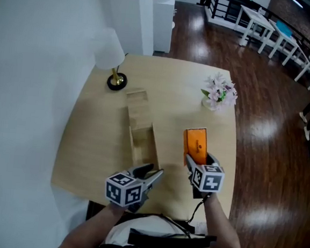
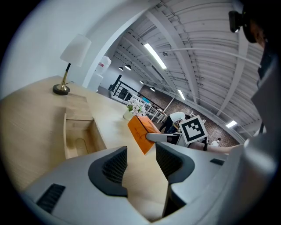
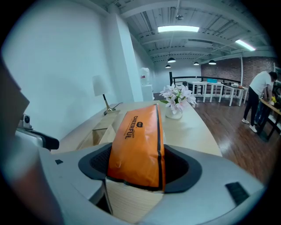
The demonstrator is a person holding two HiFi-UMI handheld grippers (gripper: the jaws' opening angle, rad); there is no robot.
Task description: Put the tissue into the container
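An orange tissue pack [image 1: 195, 143] sits between the jaws of my right gripper [image 1: 196, 161], which is shut on it. The pack stands on end, to the right of the open wooden container [image 1: 142, 141]. In the right gripper view the pack [image 3: 137, 145] fills the gap between the pads, with the container [image 3: 100, 132] ahead on the left. My left gripper [image 1: 152, 173] hovers open and empty at the container's near end. In the left gripper view its jaws [image 2: 139, 162] stand apart over bare table, with the container [image 2: 81, 134] on the left and the pack [image 2: 141, 132] ahead.
The container's lid [image 1: 136, 107] lies flat beyond its far end. A white lamp [image 1: 111, 57] stands at the table's back left and a vase of flowers [image 1: 219, 93] at the back right. The table's [image 1: 96, 142] front edge runs just below both grippers. Dark wood floor lies to the right.
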